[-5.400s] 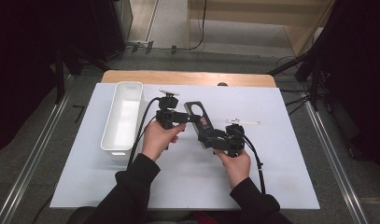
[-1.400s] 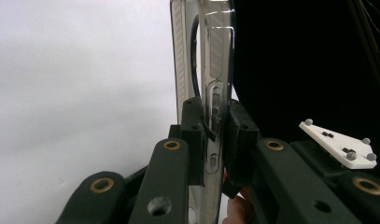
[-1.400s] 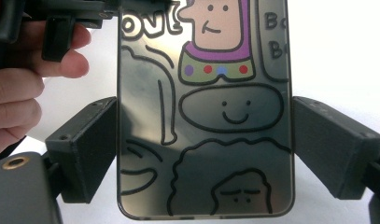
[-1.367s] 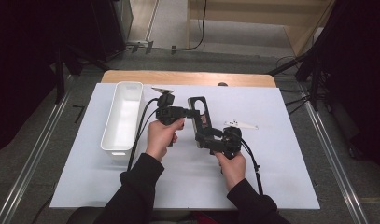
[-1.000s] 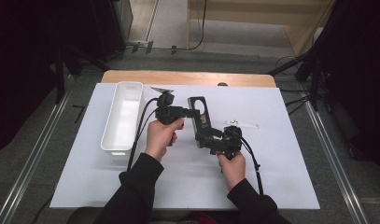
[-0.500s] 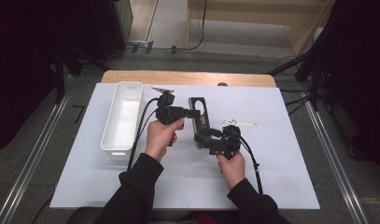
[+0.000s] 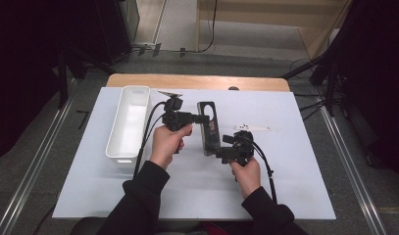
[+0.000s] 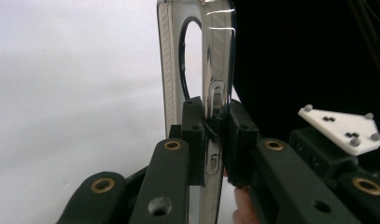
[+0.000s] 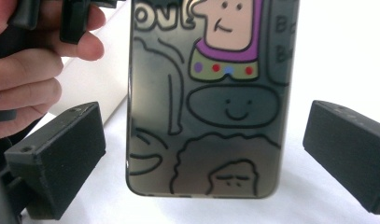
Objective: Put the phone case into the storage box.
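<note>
Left gripper view puts the left gripper (image 8: 211,140) at the bottom centre of the frame, its two black jaws clenched on the thin edge of a phone case (image 8: 197,70) that rises toward the top of the picture, glossy side wall and side slot between the pads. That pinch on the edge seems chosen to hold the case steady and leave its broad face free. In the right gripper view the right gripper (image 9: 204,163) stands released: its jaws have just been opening, and now sit wide at the lower left and lower right of the frame, with the cartoon-printed back of the phone case (image 9: 206,102) between them but touching neither pad. The person's left hand (image 9: 33,60) closes on its tool at the upper left. In the high view the phone case (image 7: 208,128) sits in the middle of the frame, above the white mat (image 7: 285,196), with the left gripper (image 7: 199,118) at its upper end and the right gripper (image 7: 217,152) at its lower end. My guess is that the lower end has been let go so the left tool alone carries the case. To the left of the hands, a long white tray (image 7: 113,142) lies along the mat's edge, a likely place to set the case. A small pale strip (image 7: 253,128) lies to the right of the case, well apart from the tray.
</note>
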### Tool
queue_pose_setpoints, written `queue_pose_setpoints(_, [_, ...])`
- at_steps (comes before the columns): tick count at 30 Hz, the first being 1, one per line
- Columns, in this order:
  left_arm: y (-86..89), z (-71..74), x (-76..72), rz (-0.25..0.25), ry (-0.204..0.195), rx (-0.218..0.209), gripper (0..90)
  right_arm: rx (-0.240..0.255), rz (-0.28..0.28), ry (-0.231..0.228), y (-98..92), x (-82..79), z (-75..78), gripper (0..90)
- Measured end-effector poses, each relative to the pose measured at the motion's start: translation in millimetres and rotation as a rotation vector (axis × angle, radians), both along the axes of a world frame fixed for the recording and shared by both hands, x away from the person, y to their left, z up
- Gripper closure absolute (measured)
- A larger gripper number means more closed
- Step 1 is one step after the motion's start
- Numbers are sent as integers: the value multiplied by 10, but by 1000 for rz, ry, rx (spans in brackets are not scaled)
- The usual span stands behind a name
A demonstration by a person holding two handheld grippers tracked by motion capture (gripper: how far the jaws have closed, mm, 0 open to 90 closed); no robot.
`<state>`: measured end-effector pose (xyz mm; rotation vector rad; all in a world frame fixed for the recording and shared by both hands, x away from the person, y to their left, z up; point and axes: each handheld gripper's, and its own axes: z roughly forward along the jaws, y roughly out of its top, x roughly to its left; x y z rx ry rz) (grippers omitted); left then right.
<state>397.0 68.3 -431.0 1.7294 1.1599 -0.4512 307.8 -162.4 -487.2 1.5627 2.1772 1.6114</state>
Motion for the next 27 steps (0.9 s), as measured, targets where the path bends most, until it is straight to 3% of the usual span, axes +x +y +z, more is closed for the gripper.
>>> queue_pose_setpoints(7, [9,25,-30,-30,-37,34,803,26,7,7,-102,11,73,0])
queue_pose_setpoints(27, [45,90,-116,-81,-69,54,802,-9,69,43,-229,67,178,0])
